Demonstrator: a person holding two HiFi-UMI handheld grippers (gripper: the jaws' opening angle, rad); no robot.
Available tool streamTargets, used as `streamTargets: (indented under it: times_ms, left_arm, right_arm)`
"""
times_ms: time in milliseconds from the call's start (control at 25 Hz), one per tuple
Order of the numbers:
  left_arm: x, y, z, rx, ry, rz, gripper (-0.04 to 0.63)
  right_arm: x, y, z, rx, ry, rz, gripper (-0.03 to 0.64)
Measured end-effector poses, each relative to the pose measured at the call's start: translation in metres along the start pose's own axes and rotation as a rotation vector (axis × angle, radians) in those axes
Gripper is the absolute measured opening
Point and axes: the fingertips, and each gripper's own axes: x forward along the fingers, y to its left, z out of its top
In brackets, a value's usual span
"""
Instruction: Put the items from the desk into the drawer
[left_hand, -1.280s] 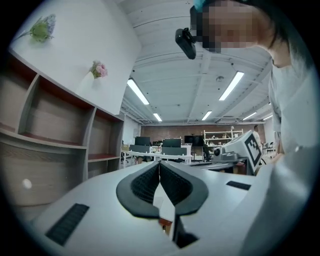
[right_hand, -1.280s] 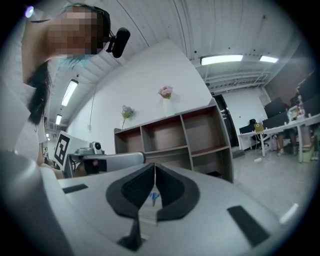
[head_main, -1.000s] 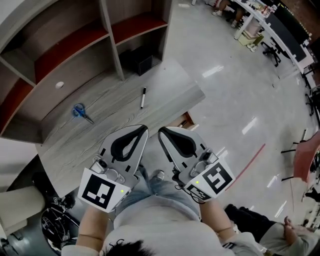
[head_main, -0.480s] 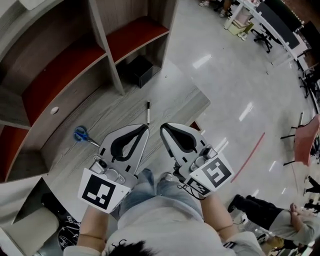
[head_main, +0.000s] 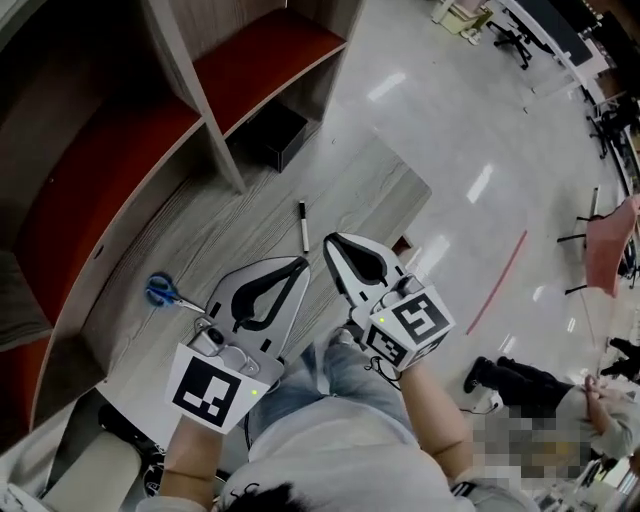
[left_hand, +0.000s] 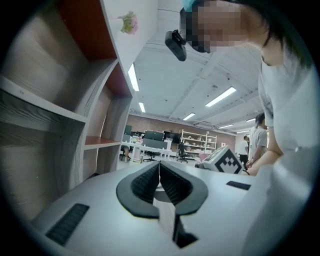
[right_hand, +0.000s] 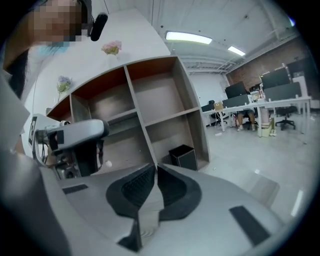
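Note:
A black-and-white marker pen (head_main: 303, 226) lies on the grey wood desk (head_main: 240, 215), just beyond my jaws. Blue-handled scissors (head_main: 163, 292) lie further left on the desk. My left gripper (head_main: 296, 265) is held above the desk's near edge, shut and empty; its own view shows the left gripper (left_hand: 159, 163) with pads pressed together. My right gripper (head_main: 334, 243) hovers beside it, also shut with nothing in it, as the right gripper view (right_hand: 154, 166) confirms. The drawer (head_main: 399, 244) shows only as a small brown corner past the right gripper.
A shelf unit with red-lined compartments (head_main: 250, 55) rises behind the desk. A black box (head_main: 272, 135) sits under it at the desk's back. A small white object (right_hand: 108, 163) lies near the shelf base. A shiny floor (head_main: 480, 150) spreads to the right.
The head view has swung left and tilted, so the shelf fills more of the picture. Both grippers stay shut and side by side; the right one has drawn slightly closer to the pen.

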Motion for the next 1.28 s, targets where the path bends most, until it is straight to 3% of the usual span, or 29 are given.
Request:
streamTargets:
  times_ms: [360,1280]
  left_arm:
    - [0.007,0.029,-0.039,-0.048,0.045,-0.048,0.011]
    - [-0.001,0.059,-0.059,-0.066,0.091,-0.079,0.011]
  right_arm:
    - [0.045,-0.031,-0.068,0.065,0.142,-0.088,0.025]
    - [0.081,-0.064,-0.17,0.153,0.418,-0.273,0.066]
